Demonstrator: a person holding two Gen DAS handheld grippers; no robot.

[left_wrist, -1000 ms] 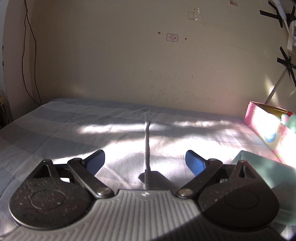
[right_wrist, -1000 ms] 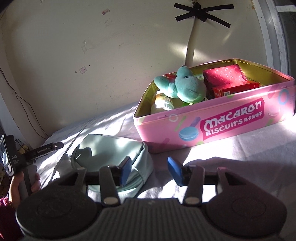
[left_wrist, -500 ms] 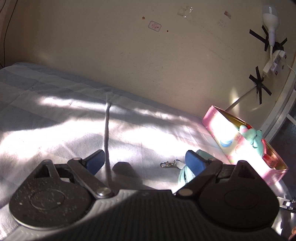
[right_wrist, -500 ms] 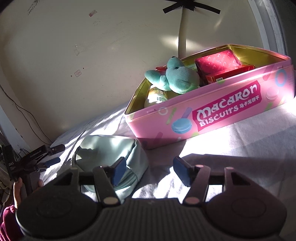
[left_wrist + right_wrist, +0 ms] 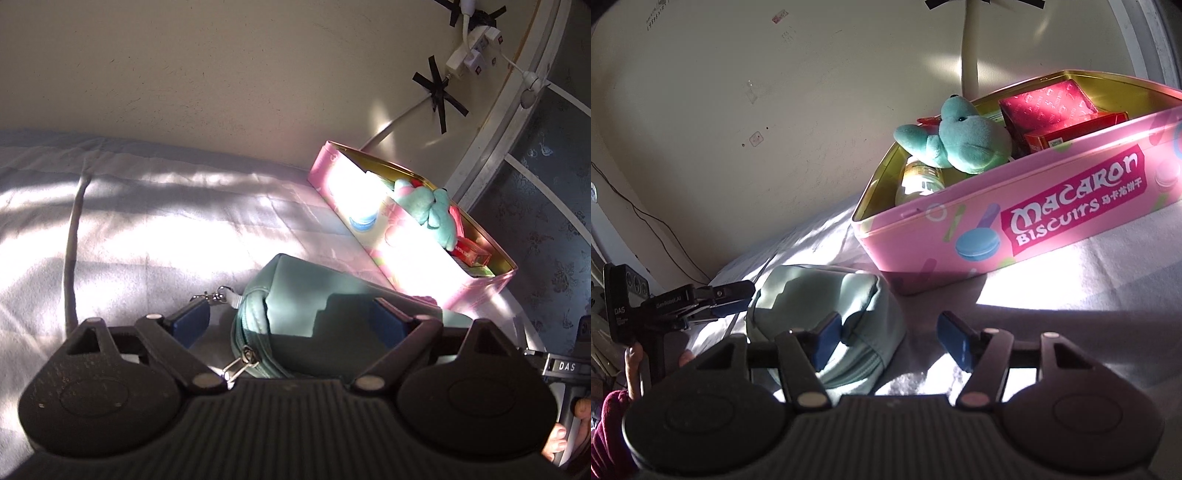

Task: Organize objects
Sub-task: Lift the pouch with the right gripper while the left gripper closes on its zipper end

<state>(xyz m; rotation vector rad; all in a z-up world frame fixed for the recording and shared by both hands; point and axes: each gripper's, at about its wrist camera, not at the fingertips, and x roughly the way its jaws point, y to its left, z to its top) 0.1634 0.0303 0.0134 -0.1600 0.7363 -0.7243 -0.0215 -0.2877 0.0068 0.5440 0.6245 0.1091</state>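
Observation:
A mint-green zip pouch [image 5: 314, 291] lies on the pale sheet, with a clip strap at its left end. My left gripper [image 5: 290, 319] is open around it; the wide jaws are narrowing a little and the pads do not touch the pouch. In the right wrist view the pouch [image 5: 820, 291] lies left of centre. My right gripper [image 5: 890, 339] is open beside it, with bare sheet between the pads. The left gripper [image 5: 737, 297] comes in from the far left. Behind the pouch stands the pink macaron tin [image 5: 960, 221], holding a teal plush [image 5: 964, 142], red boxes [image 5: 1049, 107] and a bottle [image 5: 919, 177].
The tin [image 5: 406, 251] stands against the cream wall at the sheet's right end. A power strip [image 5: 476, 48] and taped cables hang above it. A grey seam [image 5: 72, 236] runs down the sheet on the left. A hand [image 5: 561, 439] holds the right gripper's handle at the lower right.
The left wrist view swung right from the bare sheet to the pouch and tin, and the pouch now lies between its fingers. The right gripper's jaws widened.

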